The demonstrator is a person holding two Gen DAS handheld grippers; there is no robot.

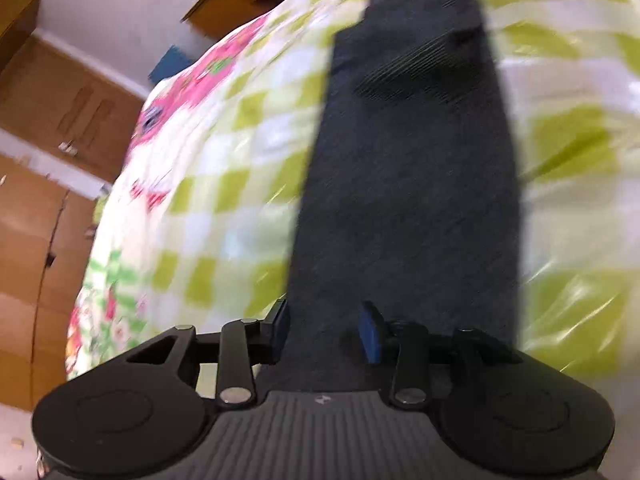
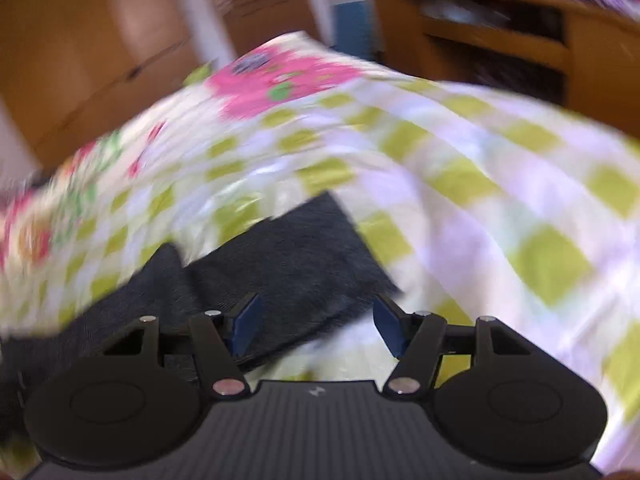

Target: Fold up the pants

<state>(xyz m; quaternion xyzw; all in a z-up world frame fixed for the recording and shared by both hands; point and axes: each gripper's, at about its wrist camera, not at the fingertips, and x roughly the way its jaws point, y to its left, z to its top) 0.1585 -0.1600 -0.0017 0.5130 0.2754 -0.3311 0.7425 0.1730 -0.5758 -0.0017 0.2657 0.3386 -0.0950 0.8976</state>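
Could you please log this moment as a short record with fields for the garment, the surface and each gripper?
garment: dark pants, lying flat in a long strip
surface: bedspread with green checks and pink flowers
left gripper: open above the pants, nothing pinched
right gripper: open at the pants' edge, nothing pinched
background: wooden cabinets
image quality: motion-blurred
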